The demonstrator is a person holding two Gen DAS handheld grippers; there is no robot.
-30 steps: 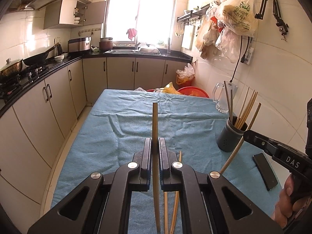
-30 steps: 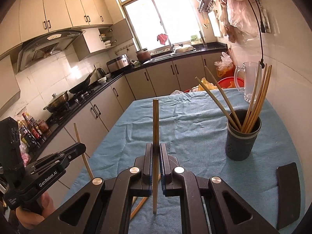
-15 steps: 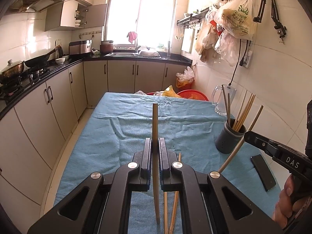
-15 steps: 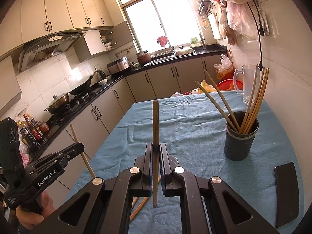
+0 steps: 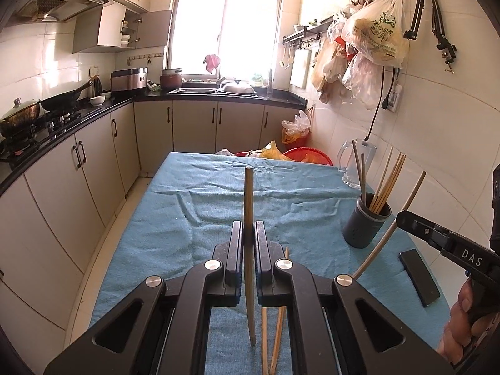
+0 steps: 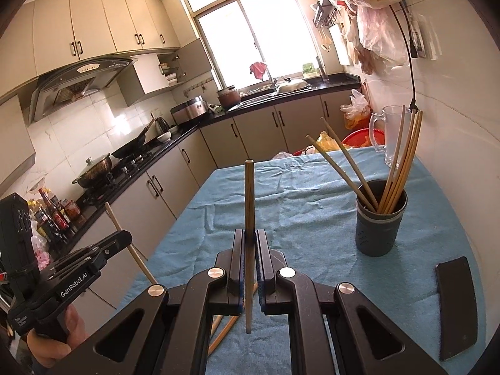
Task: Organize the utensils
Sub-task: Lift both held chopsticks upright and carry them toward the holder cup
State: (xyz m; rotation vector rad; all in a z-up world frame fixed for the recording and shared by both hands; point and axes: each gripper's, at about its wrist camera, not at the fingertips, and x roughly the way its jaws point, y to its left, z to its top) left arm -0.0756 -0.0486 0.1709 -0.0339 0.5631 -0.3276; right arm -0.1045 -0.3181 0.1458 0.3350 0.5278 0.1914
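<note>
nothing on the surface has shifted since the earlier frames; both views sit slightly changed. left hand-held gripper clenched on one upright chopstick. right hand-held gripper clenched on another chopstick. holder with more chopsticks stands at right; two loose chopsticks lie on the blue cloth.

Two loose chopsticks on the cloth (one holder).
</note>
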